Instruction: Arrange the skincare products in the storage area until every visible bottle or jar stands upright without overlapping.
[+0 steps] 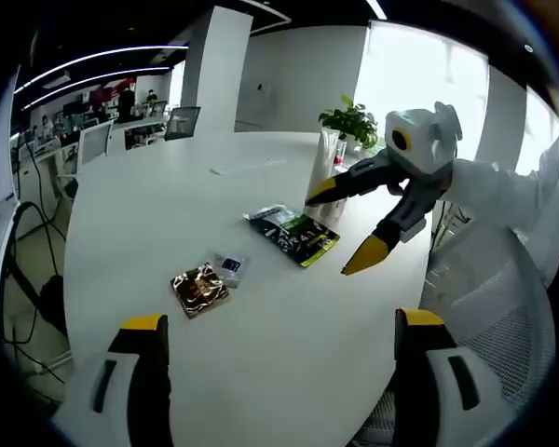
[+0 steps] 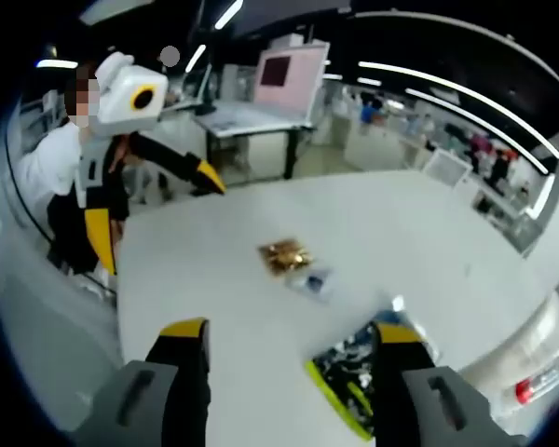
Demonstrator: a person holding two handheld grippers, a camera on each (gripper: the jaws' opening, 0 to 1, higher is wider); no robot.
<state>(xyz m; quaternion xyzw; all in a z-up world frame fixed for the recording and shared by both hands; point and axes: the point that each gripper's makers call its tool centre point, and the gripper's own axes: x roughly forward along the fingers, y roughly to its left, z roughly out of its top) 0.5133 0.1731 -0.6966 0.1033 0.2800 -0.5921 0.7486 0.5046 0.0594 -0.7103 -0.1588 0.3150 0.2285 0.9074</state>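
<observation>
So we've got both claws spread wide and holding nothing: the right gripper (image 1: 356, 231) hovers at right of the left gripper view, the left gripper (image 2: 158, 216) at upper left of the right gripper view. The green-edged packet (image 1: 293, 234), gold sachet (image 1: 199, 288) and small clear sachet (image 1: 229, 268) lie flat mid-frame on the white table (image 1: 168, 200), probably waiting to be picked up.

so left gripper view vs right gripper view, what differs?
Left view alone: a potted plant and, beside it, a tall clear container, with the right gripper open above the table. Right view alone: a pink board and the left gripper, open. Both: gold packet, small blue sachet, dark green pack.
</observation>
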